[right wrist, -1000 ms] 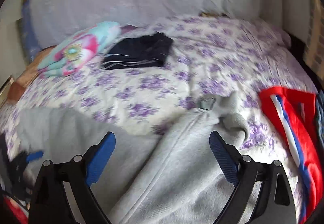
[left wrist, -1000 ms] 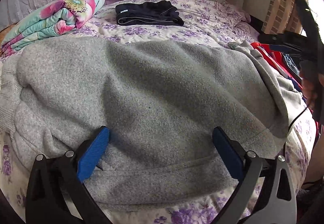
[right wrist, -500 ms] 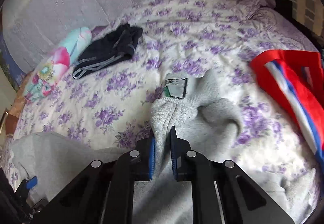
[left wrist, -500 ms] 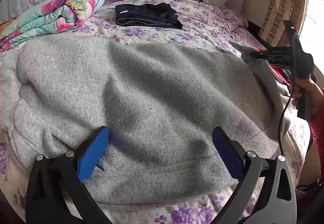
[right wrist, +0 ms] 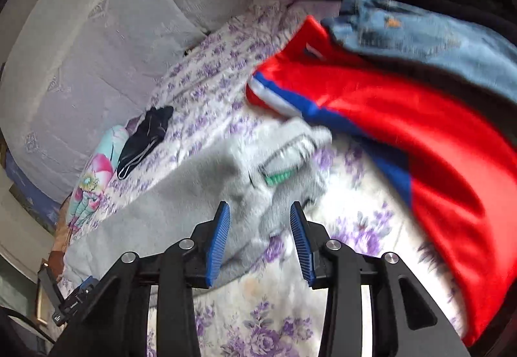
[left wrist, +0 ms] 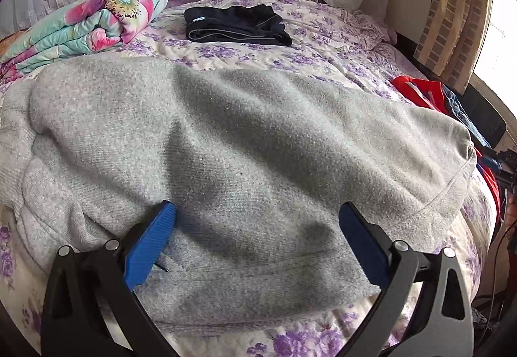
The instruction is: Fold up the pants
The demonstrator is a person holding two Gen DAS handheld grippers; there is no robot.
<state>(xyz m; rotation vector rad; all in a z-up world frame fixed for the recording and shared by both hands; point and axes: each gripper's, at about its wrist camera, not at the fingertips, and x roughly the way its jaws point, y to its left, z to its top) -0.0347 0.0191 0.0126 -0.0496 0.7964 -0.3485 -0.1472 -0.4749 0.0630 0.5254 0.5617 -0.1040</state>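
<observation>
Grey pants (left wrist: 245,143) lengthwise left-to-right

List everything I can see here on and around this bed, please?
grey pants: one, grey, spread across the near bed
bedspread: one, white with purple flowers, under everything
dark garment: one, navy, folded, far side of the bed
quilt: one, teal and pink floral, rolled, far left
red garment: one, red with blue and white stripe, right
denim garment: one, blue, beside the red one
left gripper: blue fingers wide open over the pants
right gripper: blue fingers opening, grey cloth between
</observation>
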